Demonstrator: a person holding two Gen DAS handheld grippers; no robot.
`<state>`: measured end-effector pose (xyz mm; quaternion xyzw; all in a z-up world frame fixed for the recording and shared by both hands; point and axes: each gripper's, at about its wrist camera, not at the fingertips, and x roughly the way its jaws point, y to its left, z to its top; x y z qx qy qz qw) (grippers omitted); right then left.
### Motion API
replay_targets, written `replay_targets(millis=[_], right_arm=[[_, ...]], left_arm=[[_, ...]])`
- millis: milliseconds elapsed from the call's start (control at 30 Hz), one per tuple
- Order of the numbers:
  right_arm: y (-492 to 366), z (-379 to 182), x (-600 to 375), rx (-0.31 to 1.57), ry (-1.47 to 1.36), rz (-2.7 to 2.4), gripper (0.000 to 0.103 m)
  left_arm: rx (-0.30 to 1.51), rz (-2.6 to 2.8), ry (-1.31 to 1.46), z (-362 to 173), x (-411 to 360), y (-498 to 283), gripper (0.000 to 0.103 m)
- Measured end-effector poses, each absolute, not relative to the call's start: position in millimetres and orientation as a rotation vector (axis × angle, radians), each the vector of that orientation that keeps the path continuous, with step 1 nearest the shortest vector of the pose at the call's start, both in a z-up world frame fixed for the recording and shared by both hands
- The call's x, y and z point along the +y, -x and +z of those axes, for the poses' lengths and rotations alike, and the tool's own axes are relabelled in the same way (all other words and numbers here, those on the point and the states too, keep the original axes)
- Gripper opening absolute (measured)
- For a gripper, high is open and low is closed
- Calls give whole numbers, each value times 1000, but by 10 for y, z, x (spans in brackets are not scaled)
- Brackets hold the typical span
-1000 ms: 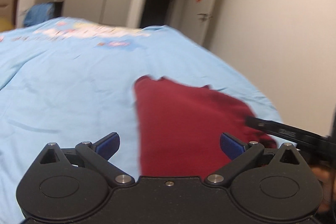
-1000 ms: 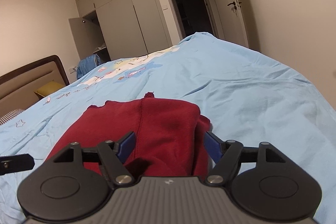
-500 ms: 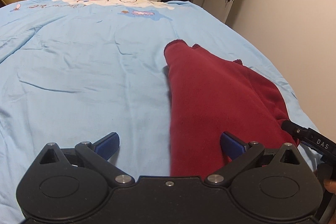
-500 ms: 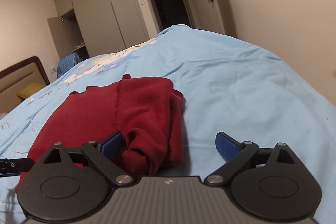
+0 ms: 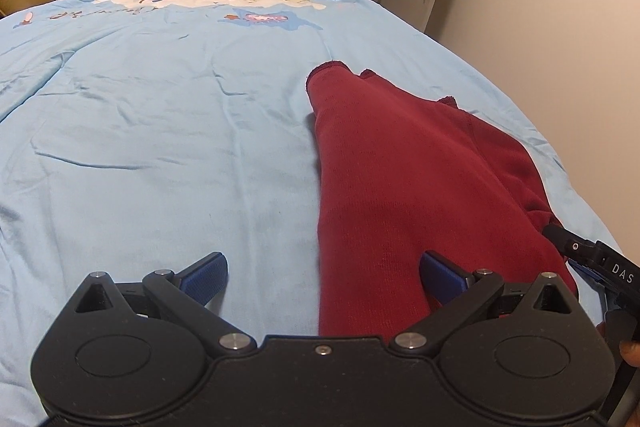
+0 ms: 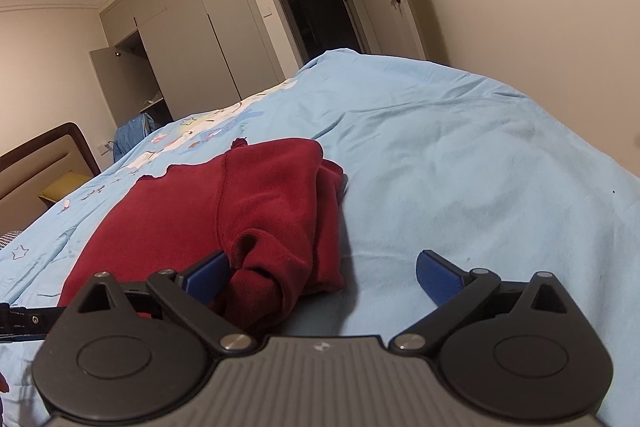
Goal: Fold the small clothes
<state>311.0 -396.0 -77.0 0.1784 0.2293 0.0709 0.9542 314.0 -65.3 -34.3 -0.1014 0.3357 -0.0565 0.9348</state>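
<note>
Lying folded lengthwise on the light blue bedsheet [image 5: 160,147], the dark red knit garment [image 5: 400,179] sat near the bed's right edge. Left gripper [image 5: 322,277] and right gripper [image 6: 322,277] both gaped wide, holding nothing, straddling its near hem, probably lining up another fold.

Right gripper [image 6: 322,277]: bottom of the frame, blue fingers wide apart, holding nothing.
Red top [image 6: 224,219]: folded, lower left, touching the left finger.
Blue bedsheet [image 6: 460,179]: under everything.
</note>
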Motion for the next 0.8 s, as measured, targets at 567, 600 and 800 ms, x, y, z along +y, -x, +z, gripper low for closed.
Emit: replay_targets(millis=[567, 600, 800], right_arm=[[-3103, -833, -3980, 457, -383, 153, 102], [-3103, -832, -3979, 457, -383, 153, 102], [-3096, -843, -3972, 454, -384, 153, 102]], left_arm=[[689, -115, 207, -347, -661, -3143, 102], [689, -114, 206, -348, -663, -3141, 102], [691, -114, 205, -364, -672, -3131, 102]])
